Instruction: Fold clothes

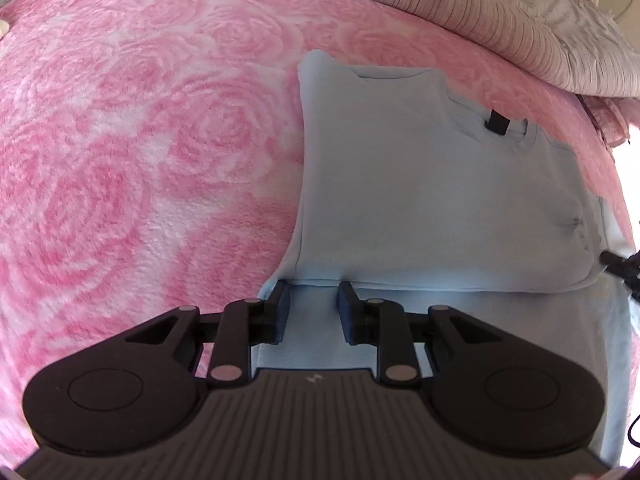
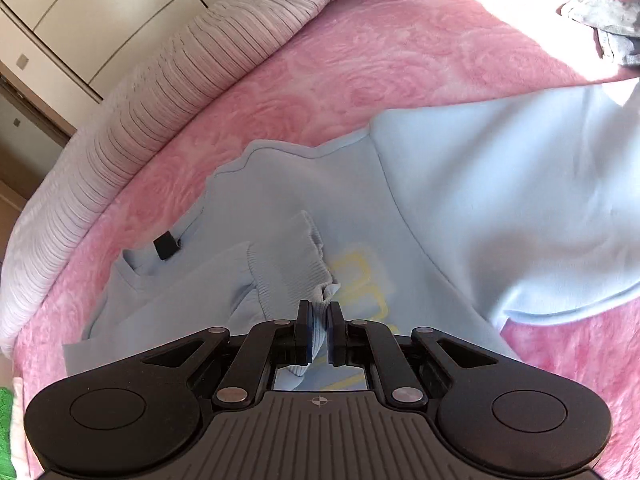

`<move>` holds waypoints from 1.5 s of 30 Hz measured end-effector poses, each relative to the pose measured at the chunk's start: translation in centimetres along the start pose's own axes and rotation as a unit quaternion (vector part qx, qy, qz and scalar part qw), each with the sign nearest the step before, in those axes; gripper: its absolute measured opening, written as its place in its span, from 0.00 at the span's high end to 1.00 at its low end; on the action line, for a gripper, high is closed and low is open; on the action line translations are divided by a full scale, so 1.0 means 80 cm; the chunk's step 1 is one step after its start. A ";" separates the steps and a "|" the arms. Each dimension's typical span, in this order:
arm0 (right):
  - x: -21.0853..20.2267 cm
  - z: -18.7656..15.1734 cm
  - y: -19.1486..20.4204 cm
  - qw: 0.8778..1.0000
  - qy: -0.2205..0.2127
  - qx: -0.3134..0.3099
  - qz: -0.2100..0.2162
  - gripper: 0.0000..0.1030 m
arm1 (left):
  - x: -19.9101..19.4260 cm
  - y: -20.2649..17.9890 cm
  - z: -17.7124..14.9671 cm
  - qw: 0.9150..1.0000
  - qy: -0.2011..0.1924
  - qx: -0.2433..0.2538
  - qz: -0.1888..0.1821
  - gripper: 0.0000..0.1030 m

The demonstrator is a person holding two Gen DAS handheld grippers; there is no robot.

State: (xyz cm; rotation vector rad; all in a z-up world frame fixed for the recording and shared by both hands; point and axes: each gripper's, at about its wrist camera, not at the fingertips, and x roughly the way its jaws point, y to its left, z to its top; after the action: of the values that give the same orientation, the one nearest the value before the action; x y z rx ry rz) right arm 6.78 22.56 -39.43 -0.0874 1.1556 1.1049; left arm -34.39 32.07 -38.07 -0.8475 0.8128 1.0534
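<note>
A light blue sweatshirt (image 1: 420, 180) lies partly folded on the pink rose blanket (image 1: 140, 140), with a black label (image 1: 497, 122) at its neck. My left gripper (image 1: 314, 294) rests at the near edge of the folded layer. Its jaws stand apart, and flat blue cloth shows between them with nothing pinched. In the right wrist view the sweatshirt (image 2: 500, 200) shows a yellow print (image 2: 368, 276), and a sleeve lies across the body. My right gripper (image 2: 319, 316) is shut on the sleeve's ribbed cuff (image 2: 280, 264). The right gripper's tip (image 1: 616, 264) shows at the left wrist view's right edge.
A striped grey-white duvet (image 2: 160, 92) is bunched along the far side of the bed. A grey garment (image 2: 608, 16) lies at the far right in bright light. Pale wardrobe doors (image 2: 100, 8) stand beyond the bed. Something green (image 2: 6, 420) sits at the near left edge.
</note>
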 end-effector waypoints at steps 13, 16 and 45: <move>-0.013 -0.017 0.020 0.997 0.009 -0.072 -0.028 0.95 | -0.014 -0.012 0.002 0.999 0.009 0.028 0.036 0.79; -0.014 -0.011 0.018 0.996 0.034 -0.067 -0.044 0.92 | -0.040 -0.015 0.008 0.998 -0.017 0.029 0.057 0.79; -0.214 0.022 -0.364 0.916 -0.156 0.346 -0.132 0.56 | -0.036 -0.110 0.013 1.000 0.010 0.001 -0.007 0.78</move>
State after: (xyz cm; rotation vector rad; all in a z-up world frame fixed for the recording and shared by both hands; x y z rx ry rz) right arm 29.72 -2.26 -38.93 0.4598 1.1422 0.4056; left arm -26.70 29.55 -33.41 -0.8624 0.8238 1.0335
